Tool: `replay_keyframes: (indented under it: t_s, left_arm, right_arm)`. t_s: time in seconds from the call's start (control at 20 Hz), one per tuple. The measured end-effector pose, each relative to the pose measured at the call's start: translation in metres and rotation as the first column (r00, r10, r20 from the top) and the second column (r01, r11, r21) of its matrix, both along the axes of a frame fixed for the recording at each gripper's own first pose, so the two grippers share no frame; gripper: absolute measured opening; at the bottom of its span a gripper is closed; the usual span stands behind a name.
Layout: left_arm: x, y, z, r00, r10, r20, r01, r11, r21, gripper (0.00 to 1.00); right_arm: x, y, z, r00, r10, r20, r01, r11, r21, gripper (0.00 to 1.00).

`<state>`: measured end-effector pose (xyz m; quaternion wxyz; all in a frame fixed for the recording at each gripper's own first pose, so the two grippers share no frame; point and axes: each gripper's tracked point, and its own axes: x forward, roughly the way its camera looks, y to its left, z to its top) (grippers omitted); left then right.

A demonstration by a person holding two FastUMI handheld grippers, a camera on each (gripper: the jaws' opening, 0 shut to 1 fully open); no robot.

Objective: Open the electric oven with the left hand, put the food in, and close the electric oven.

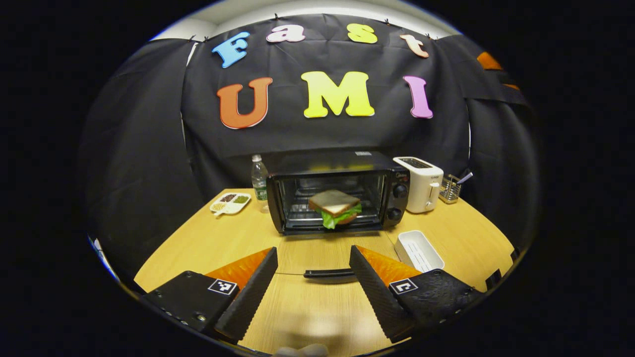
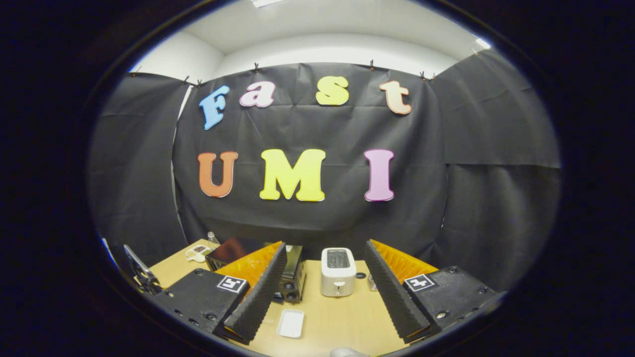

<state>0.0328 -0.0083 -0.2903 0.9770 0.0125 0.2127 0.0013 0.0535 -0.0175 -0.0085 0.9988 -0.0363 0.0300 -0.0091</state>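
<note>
Left gripper fingers spread wide, holding nothing, ribbed pads facing each other over the light wood-grain table; between the fingertips, just beyond them, the dark edge of the dropped-open oven door with its bar handle, lying flat; past the right finger a white rectangular ribbed tray, shallow, rounded corners; straight ahead past the door the black boxy electric oven, metal casing, wire rack inside, two round knobs on its right side; sandwich sits in the oven mouth, square brown bread slice on top, green leafy lettuce sticking out below, centred ahead of the gap between the fingers; left of the oven a clear plastic bottle and a white divided dish with small fillings; right of the oven a white smooth toaster, then a wire mesh holder. Right gripper also parted wide and empty, raised above the table; the tray below the fingers near the left one, toaster between the fingertips farther off, oven partly hidden behind the left finger, well apart from this gripper
</note>
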Motion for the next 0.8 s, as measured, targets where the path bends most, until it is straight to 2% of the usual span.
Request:
replay_keyframes:
  t_s: [0.05,0.35,0.6,0.65,0.7,0.75,0.8]
  left_arm:
    - [0.001,-0.005,-0.014,1.0,-0.006,-0.024,0.006,1.0,-0.008,0.96]
    - [0.01,-0.025,-0.086,0.99,-0.038,-0.139,0.036,0.999,-0.02,0.96]
    - [0.018,-0.035,-0.125,0.977,-0.052,-0.207,0.048,0.999,-0.022,0.96]
    - [0.02,-0.036,-0.131,0.975,-0.047,-0.217,0.043,0.999,-0.023,0.96]
    - [0.022,-0.036,-0.136,0.973,-0.045,-0.225,0.041,0.999,-0.026,0.96]
    - [0.024,-0.036,-0.14,0.972,-0.04,-0.233,0.036,0.999,-0.025,0.96]
    - [0.025,-0.037,-0.143,0.969,-0.038,-0.244,0.034,0.999,-0.023,0.96]
  right_arm:
    - [-0.005,-0.004,-0.001,1.0,-0.009,-0.004,0.009,1.0,-0.009,1.0]
    - [-0.028,-0.028,-0.009,0.997,-0.074,-0.035,0.073,0.997,-0.031,1.0]
    - [-0.035,-0.04,-0.018,0.991,-0.12,-0.06,0.116,0.991,-0.059,1.0]
    - [-0.034,-0.041,-0.019,0.99,-0.124,-0.066,0.12,0.991,-0.063,0.91]
    - [-0.034,-0.042,-0.021,0.989,-0.127,-0.073,0.122,0.99,-0.067,0.91]
    - [-0.032,-0.043,-0.021,0.989,-0.128,-0.077,0.123,0.99,-0.07,1.0]
    - [-0.031,-0.043,-0.022,0.988,-0.129,-0.084,0.123,0.99,-0.073,0.91]
